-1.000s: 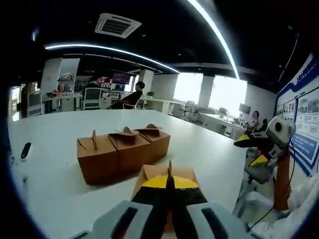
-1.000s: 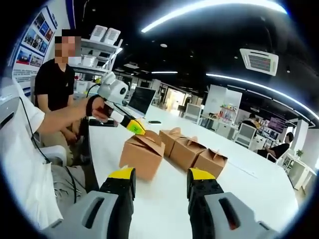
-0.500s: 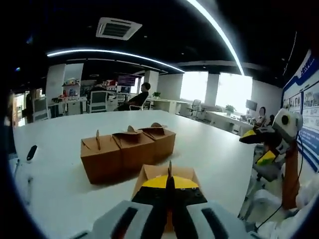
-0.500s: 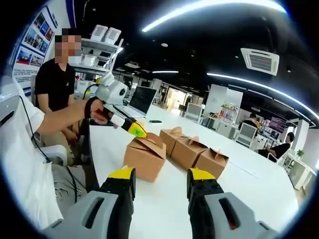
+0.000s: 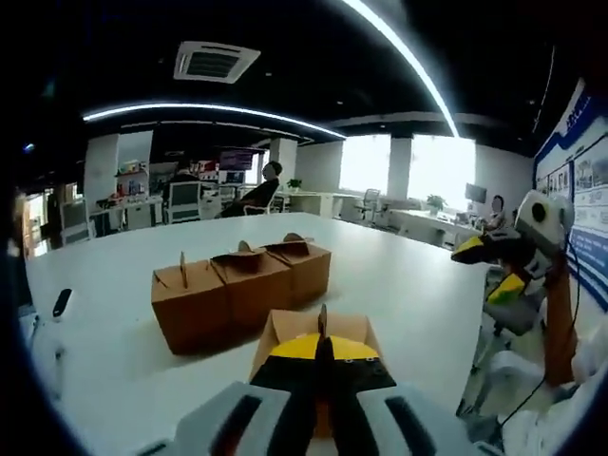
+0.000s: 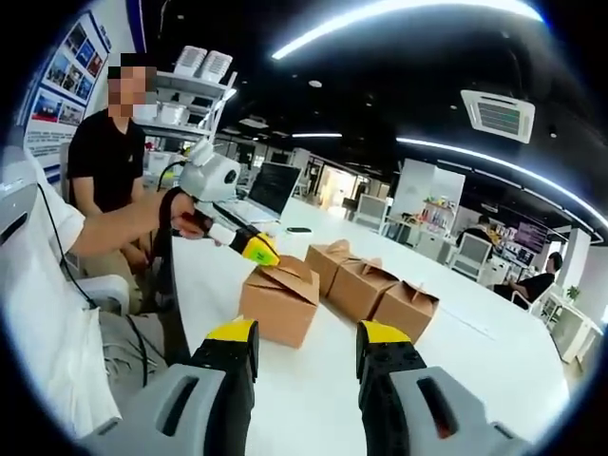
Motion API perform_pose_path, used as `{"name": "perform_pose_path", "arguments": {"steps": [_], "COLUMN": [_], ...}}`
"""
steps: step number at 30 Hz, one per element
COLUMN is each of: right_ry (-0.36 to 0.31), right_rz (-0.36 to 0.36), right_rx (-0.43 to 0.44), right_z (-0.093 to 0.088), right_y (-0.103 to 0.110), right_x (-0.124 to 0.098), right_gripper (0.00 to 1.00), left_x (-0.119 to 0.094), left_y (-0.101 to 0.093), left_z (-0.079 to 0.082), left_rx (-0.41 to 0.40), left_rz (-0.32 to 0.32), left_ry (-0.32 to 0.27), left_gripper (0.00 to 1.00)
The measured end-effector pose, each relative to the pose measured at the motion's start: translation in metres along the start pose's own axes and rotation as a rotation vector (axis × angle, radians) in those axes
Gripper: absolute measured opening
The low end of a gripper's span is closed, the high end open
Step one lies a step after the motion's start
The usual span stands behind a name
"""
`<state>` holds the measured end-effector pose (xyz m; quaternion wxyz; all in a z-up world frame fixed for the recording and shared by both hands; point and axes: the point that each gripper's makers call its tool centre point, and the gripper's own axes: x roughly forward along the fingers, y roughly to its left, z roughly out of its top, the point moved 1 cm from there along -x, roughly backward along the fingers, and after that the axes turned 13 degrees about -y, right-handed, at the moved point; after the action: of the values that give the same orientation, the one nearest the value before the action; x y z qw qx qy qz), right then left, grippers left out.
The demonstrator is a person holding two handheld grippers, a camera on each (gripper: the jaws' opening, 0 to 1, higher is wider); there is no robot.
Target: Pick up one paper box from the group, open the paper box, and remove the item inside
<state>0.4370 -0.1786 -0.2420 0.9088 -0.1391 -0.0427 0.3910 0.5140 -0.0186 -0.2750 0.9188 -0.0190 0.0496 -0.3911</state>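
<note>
The left claw point(image 5: 320, 353) is clenched on the upright handle tab of one brown paper box point(image 6: 279, 300), its yellow-tipped jaws pressed together over the tab in the left gripper view. In the right gripper view that same claw reaches in from the left and pinches the top of the box. This box sits apart from the group, nearer the person than the others. Whether it is lifted clear of the white tabletop point(image 5: 408, 285) or resting on it cannot be told from either view.

Three more paper boxes point(image 5: 239, 288) stand side by side in a row on the tabletop, touching one another, their handle tabs up and their tops shut.

The right claw point(image 6: 304, 347) is released: its two yellow-tipped jaws stand well apart with nothing between them, pointing toward the held box but still short of it.

As to progress, the first step looks done or nearly so: one box is singled out of the group and gripped. The opening is not yet done; the top flaps of the held box remain folded together under the tab, and no item from inside is visible. What is left, then, is the greater part: bring the free right claw to the flaps, undo the top closure while the left claw steadies the box, then take out the item.

A person in a black shirt point(image 6: 109, 157) sits behind.
</note>
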Motion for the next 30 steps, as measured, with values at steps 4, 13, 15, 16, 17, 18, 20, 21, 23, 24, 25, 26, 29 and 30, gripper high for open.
{"name": "perform_pose_path", "arguments": {"steps": [4,13,15,16,17,18,20,21,23,24,25,26,29,30], "right_ry": [0.002,0.007,0.008,0.007,0.008,0.011,0.010,0.005,-0.008,-0.012,-0.016,-0.018,-0.022,-0.023], "right_rz": [0.006,0.018,0.023,0.025,0.026,0.028,0.030,0.027,0.035,0.041,0.046,0.050,0.069,0.073], "right_rx": [-0.001,0.002,0.004,0.006,0.008,0.008,0.006,0.006,0.010,0.014,0.022,0.025,0.032,0.037], "right_z": [-0.001,-0.003,-0.004,-0.004,-0.005,-0.006,-0.004,-0.003,0.001,0.001,0.001,0.001,0.002,0.002], "right_y": [0.002,0.005,0.007,0.007,0.008,0.008,0.009,0.009,0.012,0.013,0.015,0.016,0.021,0.022], "right_x": [0.001,0.004,0.005,0.006,0.006,0.007,0.006,0.006,0.006,0.006,0.006,0.007,0.010,0.011], "right_gripper": [0.42,0.42,0.42,0.42,0.42,0.42,0.42,0.42,0.42,0.42,0.42,0.42,0.42,0.42], "left_x": [-0.003,-0.018,-0.021,-0.021,-0.023,-0.025,-0.028,-0.030,-0.035,-0.039,-0.043,-0.046,-0.056,-0.059], "left_y": [-0.001,0.010,0.014,0.015,0.017,0.018,0.025,0.027,0.028,0.027,0.029,0.030,0.035,0.038], "left_z": [0.004,0.020,0.020,0.019,0.017,0.017,0.021,0.023,0.030,0.032,0.033,0.033,0.027,0.025], "left_rx": [0.013,0.021,0.041,0.029,0.022,0.025,0.055,0.031,-0.036,-0.063,-0.069,-0.064,-0.063,-0.067], "left_rz": [-0.019,-0.050,-0.055,-0.059,-0.066,-0.073,-0.066,-0.063,-0.085,-0.097,-0.103,-0.107,-0.120,-0.120], "left_ry": [-0.036,-0.131,-0.151,-0.148,-0.146,-0.155,-0.195,-0.207,-0.247,-0.262,-0.271,-0.277,-0.273,-0.276], "left_gripper": [0.09,0.19,0.20,0.23,0.25,0.27,0.24,0.24,0.27,0.32,0.34,0.34,0.34,0.36]}}
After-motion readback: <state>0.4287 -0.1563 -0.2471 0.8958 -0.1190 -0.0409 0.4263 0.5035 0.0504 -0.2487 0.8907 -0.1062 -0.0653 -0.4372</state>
